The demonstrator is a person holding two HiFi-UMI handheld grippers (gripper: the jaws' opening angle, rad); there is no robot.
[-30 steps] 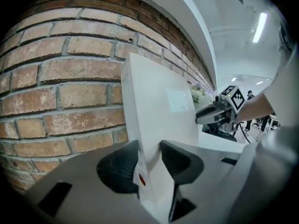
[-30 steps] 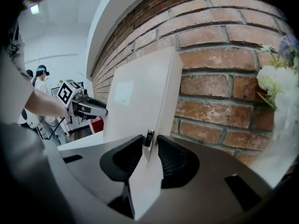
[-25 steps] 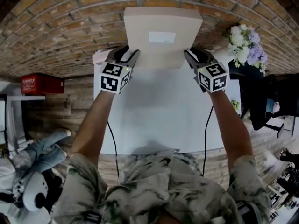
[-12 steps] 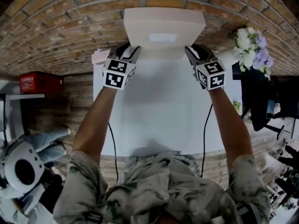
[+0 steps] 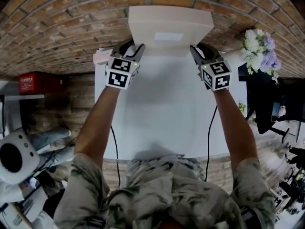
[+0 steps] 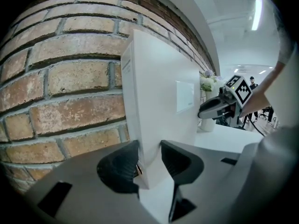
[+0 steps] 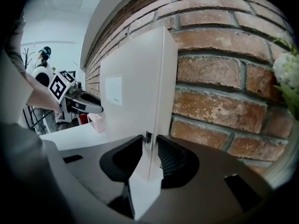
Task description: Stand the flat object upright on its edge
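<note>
The flat white box (image 5: 169,30) with a pale label stands almost upright at the far edge of the white table (image 5: 162,109), close in front of the brick wall (image 5: 62,27). My left gripper (image 5: 129,49) is shut on its lower left corner and my right gripper (image 5: 198,51) on its lower right corner. In the left gripper view the box (image 6: 159,92) rises between the black pads of the left gripper (image 6: 148,164), which press its thin edge. In the right gripper view the box (image 7: 133,97) is pinched the same way by the right gripper (image 7: 149,160).
A vase of white and lilac flowers (image 5: 257,44) stands at the table's far right corner. A small pink thing (image 5: 101,57) lies at the far left corner. A red box (image 5: 40,84) sits off to the left, and a white round device (image 5: 14,156) is low left.
Both grippers have moved a little farther from me and the box has tipped up steeper toward the wall. The white round device at lower left has shifted.
</note>
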